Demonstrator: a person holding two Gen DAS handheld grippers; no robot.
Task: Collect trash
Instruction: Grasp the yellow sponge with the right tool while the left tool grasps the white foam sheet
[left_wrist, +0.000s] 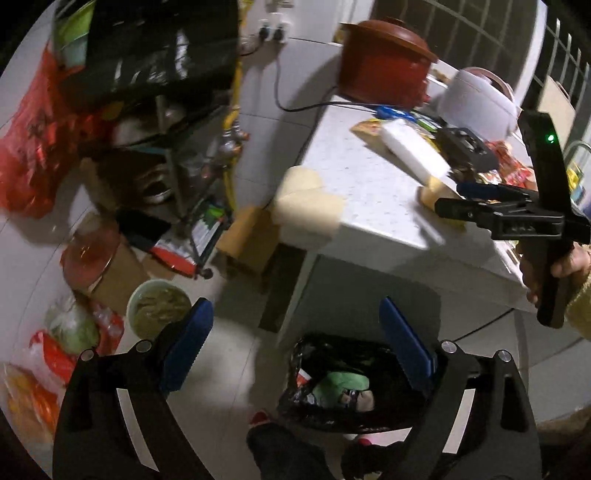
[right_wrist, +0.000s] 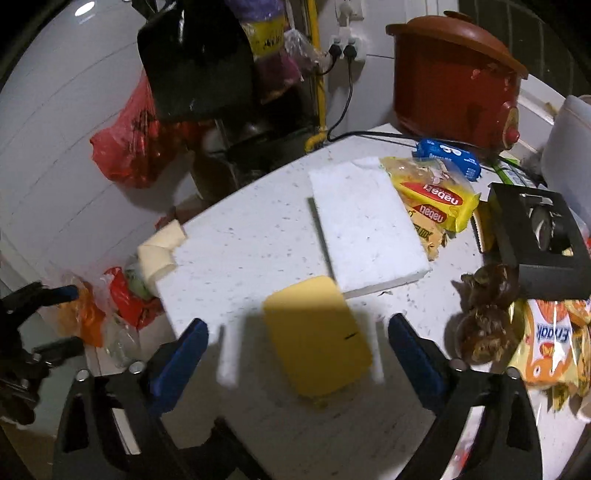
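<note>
My left gripper (left_wrist: 295, 332) is open and empty, held over the floor above a bin lined with a black bag (left_wrist: 354, 384) that holds trash. My right gripper (right_wrist: 297, 343) is open, its fingers on either side of a yellow sponge (right_wrist: 317, 336) lying on the white table (right_wrist: 240, 243). The right gripper also shows in the left wrist view (left_wrist: 454, 199) at the table's edge. A white foam slab (right_wrist: 365, 225), yellow snack wrappers (right_wrist: 436, 195), a blue wrapper (right_wrist: 447, 155) and brown scraps (right_wrist: 484, 325) lie on the table.
A red cooker (right_wrist: 454, 81), a white pot (left_wrist: 476, 99) and a black box (right_wrist: 535, 240) stand on the table. A red bag (right_wrist: 129, 144) hangs at the left. Boxes, a green bowl (left_wrist: 159, 306) and bags crowd the floor.
</note>
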